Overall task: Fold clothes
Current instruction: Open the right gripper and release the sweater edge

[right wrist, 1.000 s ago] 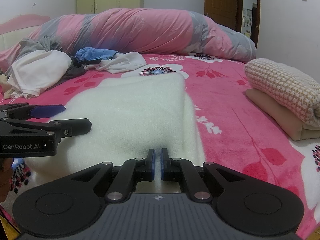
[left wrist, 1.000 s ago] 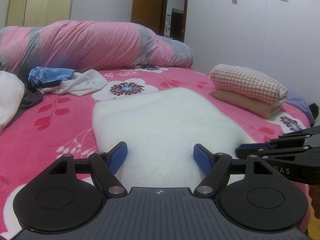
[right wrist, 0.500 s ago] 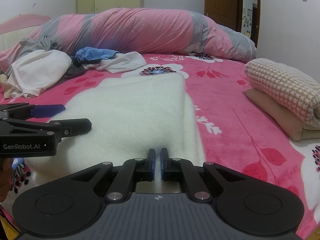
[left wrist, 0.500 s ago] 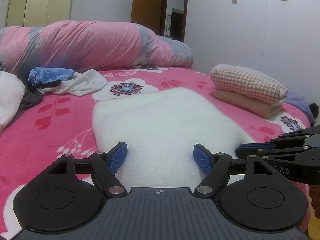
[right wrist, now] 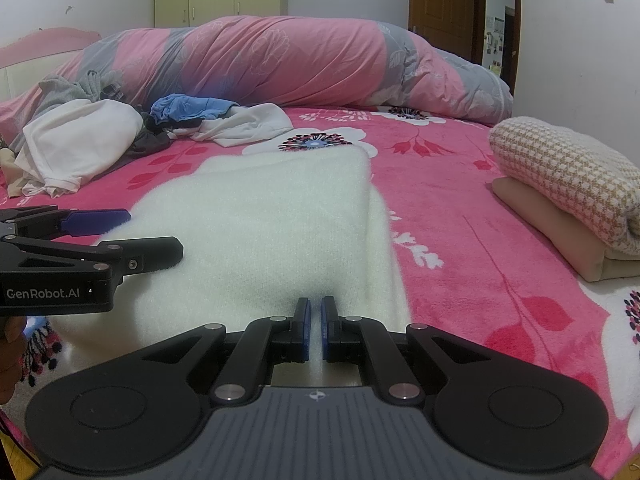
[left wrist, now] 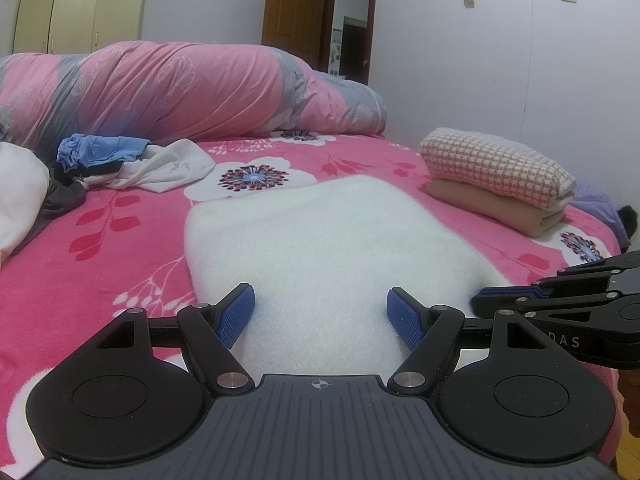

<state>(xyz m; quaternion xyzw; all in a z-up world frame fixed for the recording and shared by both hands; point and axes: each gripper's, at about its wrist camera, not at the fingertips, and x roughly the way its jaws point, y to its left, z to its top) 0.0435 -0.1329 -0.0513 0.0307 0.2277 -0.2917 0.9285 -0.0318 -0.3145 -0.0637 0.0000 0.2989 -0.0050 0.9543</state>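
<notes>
**Fluffy white garment waits at the near edge of the bed**

The white fleecy garment (left wrist: 328,248) lies flat on the pink floral bedspread (left wrist: 132,240), its near end at the bed's near edge and its length running away toward the rolled duvet (left wrist: 192,88) at the far side. It looks soft, thick and light, likely to sag and drape when lifted, and its pile should give the pads good purchase. A pinch at the two near corners, or along the long side edges, seems the sensible hold.

The left gripper (left wrist: 320,314) hangs over the near end with jaws spread wide, nothing between them. The right gripper (right wrist: 315,328) has its jaws nearly together at the garment's near hem; whether cloth is pinched there I cannot tell. Folded pieces (right wrist: 576,196) sit stacked by the right edge, unfolded clothes (right wrist: 120,140) toward the far left.
</notes>
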